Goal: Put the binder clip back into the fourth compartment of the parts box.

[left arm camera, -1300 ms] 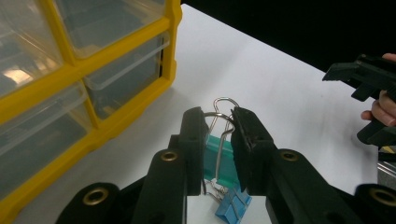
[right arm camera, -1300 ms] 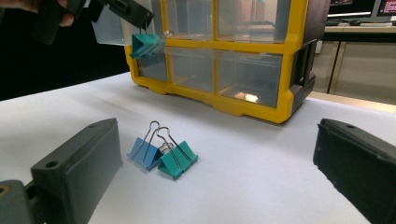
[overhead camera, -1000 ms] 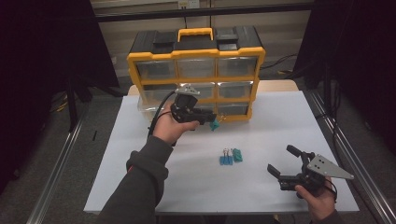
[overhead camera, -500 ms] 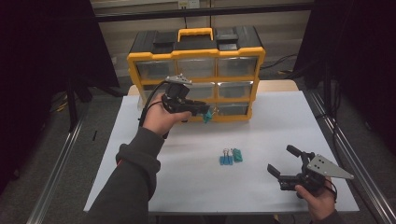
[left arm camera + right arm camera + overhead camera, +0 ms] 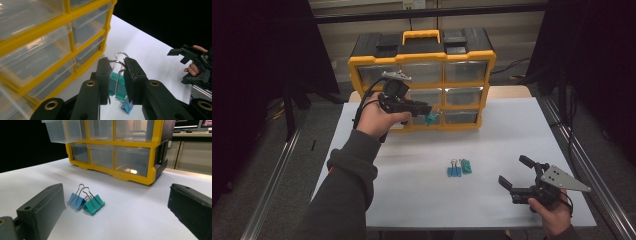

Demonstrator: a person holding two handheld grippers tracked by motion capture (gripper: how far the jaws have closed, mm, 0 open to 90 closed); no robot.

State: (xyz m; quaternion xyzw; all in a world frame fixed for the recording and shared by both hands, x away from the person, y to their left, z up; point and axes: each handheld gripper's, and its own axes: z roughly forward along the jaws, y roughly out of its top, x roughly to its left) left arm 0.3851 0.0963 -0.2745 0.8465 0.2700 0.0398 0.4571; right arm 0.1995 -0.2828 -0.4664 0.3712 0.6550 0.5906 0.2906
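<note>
Teal clip (image 5: 117,83) pinched in left gripper (image 5: 428,113), raised off table (image 5: 492,200) just in front of yellow organizer (image 5: 422,60), near its middle and bottom drawer rows. Held by the wire handles, jaws closed on them from both sides, body hanging between and below the pads; probably gripped that way since the handles give the narrowest, firmest hold and leave the body free to drop into a drawer. In left gripper view, clear drawers (image 5: 32,60) sit close on the left, so a drawer looks like the target. In right gripper view, top left drawer (image 5: 63,131) juts out from the frame, pulled open, likely ready to take clips.

Clip look: small binder clip, teal folded-metal body, two silver wire loops sticking up past the jaw tips, handles squeezed near together.

Mid-table: two more clips, blue clip (image 5: 75,201) and green clip (image 5: 93,205), lying touching side by side, handles up, well apart from organizer; likely waiting their turn.

Far right: right gripper (image 5: 517,175) jaws wide apart, nothing between, parked low near table's front right corner, pointed toward the loose clips, seemingly idle.
</note>
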